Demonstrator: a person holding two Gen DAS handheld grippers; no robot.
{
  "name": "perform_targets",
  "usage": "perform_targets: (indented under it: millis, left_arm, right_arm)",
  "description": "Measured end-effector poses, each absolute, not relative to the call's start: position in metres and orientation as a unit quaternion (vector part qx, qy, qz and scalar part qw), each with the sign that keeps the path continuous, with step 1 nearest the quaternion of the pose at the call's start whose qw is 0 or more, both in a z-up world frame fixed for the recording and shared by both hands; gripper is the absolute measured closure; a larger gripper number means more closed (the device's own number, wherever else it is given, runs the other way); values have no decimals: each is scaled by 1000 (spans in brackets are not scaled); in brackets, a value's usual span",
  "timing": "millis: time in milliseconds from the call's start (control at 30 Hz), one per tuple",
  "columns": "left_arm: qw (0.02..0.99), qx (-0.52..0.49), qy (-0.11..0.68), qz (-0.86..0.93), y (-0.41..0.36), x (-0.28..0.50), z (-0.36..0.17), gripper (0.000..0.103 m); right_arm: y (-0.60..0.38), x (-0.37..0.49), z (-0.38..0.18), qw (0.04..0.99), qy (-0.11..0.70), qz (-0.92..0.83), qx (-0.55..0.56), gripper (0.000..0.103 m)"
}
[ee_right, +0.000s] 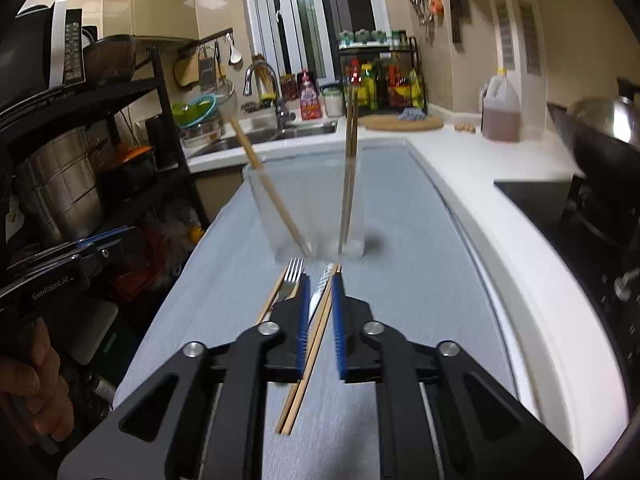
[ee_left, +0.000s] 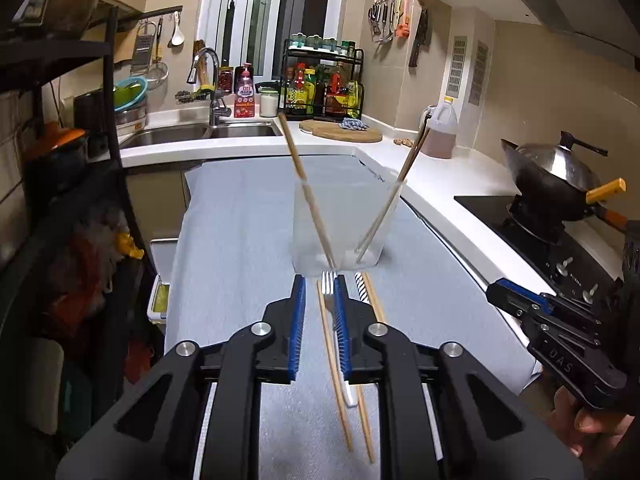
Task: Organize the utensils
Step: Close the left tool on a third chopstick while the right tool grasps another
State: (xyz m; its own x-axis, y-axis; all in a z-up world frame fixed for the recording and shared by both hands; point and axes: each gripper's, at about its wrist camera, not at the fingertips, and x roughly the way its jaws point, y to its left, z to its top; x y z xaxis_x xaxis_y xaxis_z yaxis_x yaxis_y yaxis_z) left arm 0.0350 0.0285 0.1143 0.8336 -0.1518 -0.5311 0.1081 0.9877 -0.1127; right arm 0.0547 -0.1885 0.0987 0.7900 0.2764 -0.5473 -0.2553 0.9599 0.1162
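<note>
The left gripper [ee_left: 319, 282] has its jaws a narrow slit apart, pinching nothing; the right gripper [ee_right: 321, 278] is all but closed, also empty. Under them, on the grey cloth [ee_left: 240, 240], lie loose chopsticks [ee_left: 332, 360] and a fork [ee_left: 329, 280]. The chopsticks look light, stiff and likely to roll, so mid-shaft is probably the best hold; the fork looks heavier and slick, better taken at its neck. Just beyond stands the clear cup [ee_left: 344, 216], holding other chopsticks [ee_left: 308, 196], probably easy to tip.
</note>
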Motion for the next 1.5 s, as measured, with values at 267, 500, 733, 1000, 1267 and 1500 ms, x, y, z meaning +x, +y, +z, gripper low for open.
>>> perform_targets:
  millis: [267,500,733,1000,1267,1500]
  left_arm:
    - [937,-78,333,-65,40,21,41,92]
    - [930,-79,353,-65,39,24,23,92]
    - [924,-81,366,-79,28,23,13,92]
    - [910,-86,394,-93,17,28,-4,92]
    - [903,-67,411,-104,-1,29,-16,92]
    - [909,-27,407,-88,-12,28,-19,92]
  right_arm:
    - [-183,48,38,924,354,140,27,96]
    - [-167,55,-3,902,405,148,37,95]
    - [-154,59,-19,896,420,142,28,90]
    - [-148,54,-20,899,418,132,-4,86]
    - [-153,51,-20,901,418,115,-19,95]
    - [-167,47,-20,903,415,107,-15,96]
